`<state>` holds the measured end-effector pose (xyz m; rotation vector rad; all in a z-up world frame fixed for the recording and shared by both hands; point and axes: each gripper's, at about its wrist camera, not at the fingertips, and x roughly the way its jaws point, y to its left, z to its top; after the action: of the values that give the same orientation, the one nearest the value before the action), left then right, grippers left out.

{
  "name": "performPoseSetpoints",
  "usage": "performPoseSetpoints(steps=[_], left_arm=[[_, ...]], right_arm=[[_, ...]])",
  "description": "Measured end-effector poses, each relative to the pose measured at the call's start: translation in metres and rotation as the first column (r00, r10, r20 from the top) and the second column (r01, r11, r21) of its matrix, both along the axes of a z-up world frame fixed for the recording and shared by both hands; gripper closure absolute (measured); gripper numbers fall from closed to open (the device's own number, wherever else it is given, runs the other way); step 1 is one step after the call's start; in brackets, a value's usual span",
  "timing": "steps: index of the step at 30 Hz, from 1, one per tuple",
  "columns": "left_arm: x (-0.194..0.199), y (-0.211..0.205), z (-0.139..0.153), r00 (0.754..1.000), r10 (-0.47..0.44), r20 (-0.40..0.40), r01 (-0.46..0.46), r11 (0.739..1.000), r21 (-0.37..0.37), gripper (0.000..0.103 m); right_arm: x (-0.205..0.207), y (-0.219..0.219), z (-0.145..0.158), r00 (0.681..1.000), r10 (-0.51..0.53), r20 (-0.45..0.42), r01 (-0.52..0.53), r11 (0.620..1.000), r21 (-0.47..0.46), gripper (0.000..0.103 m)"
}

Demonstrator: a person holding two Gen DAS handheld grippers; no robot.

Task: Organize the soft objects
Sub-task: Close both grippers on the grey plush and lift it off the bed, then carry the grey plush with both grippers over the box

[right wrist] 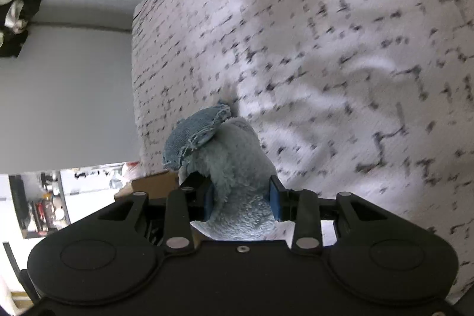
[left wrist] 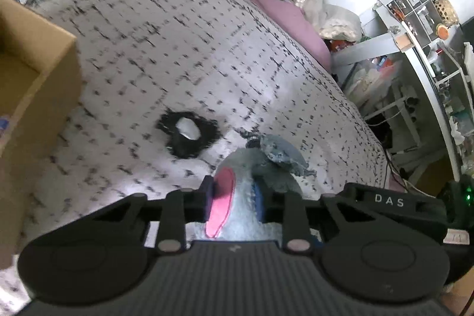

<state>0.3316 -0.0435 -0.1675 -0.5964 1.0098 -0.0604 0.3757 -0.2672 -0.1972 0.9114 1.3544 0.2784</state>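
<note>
Both tools grip the same soft thing: a pale blue plush (left wrist: 246, 215) with a pink patch (left wrist: 220, 203) and a frayed denim piece (left wrist: 281, 153) at its top. The left tool (left wrist: 237, 203) is closed on it, its blue pads sunk into the pile on either side, and the right tool (right wrist: 241, 202) is likewise closed on the fuzzy body (right wrist: 237, 176), with the denim piece (right wrist: 192, 135) sticking out ahead of its fingers. A two-sided hold probably suits a limp toy like this, since one pinch alone would let the rest sag and swing

The plush sits between the fingers above the bed (left wrist: 177, 49), whose white cover carries a dark dashed pattern; whether its underside touches the cover I cannot tell. A cardboard box (left wrist: 35, 73) stands on the bed to the left with its top open, and it looks like the place where soft things are meant to go (something small and blue shows at its edge, too blurred to name). Being open and near, it should take the plush with a short carry and a drop

A black furry item with a white centre (left wrist: 188, 135) lies on the cover between box and plush, apart from both, and by my reading is not yet sorted

Clutter lies beyond the bed, plainly outside the job
</note>
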Motion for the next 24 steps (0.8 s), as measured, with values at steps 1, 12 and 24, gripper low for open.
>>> performPoseSetpoints(steps=[1, 12, 24], left_arm=[[-0.004, 0.004, 0.002, 1.0, 0.005, 0.007, -0.005, 1.0, 0.007, 0.078], [-0.044, 0.045, 0.022, 1.0, 0.021, 0.02, -0.024, 0.984, 0.175, 0.084], [-0.068, 0.076, 0.039, 0.995, 0.067, 0.077, -0.078, 0.986, 0.15, 0.084]], right_arm=[[-0.002, 0.005, 0.001, 1.0, 0.009, 0.003, -0.009, 1.0, 0.01, 0.066], [-0.021, 0.059, 0.01, 0.993, 0.095, 0.071, -0.098, 0.994, 0.038, 0.054], [-0.03, 0.099, 0.04, 0.966, 0.185, 0.182, -0.18, 0.983, -0.044, 0.068]])
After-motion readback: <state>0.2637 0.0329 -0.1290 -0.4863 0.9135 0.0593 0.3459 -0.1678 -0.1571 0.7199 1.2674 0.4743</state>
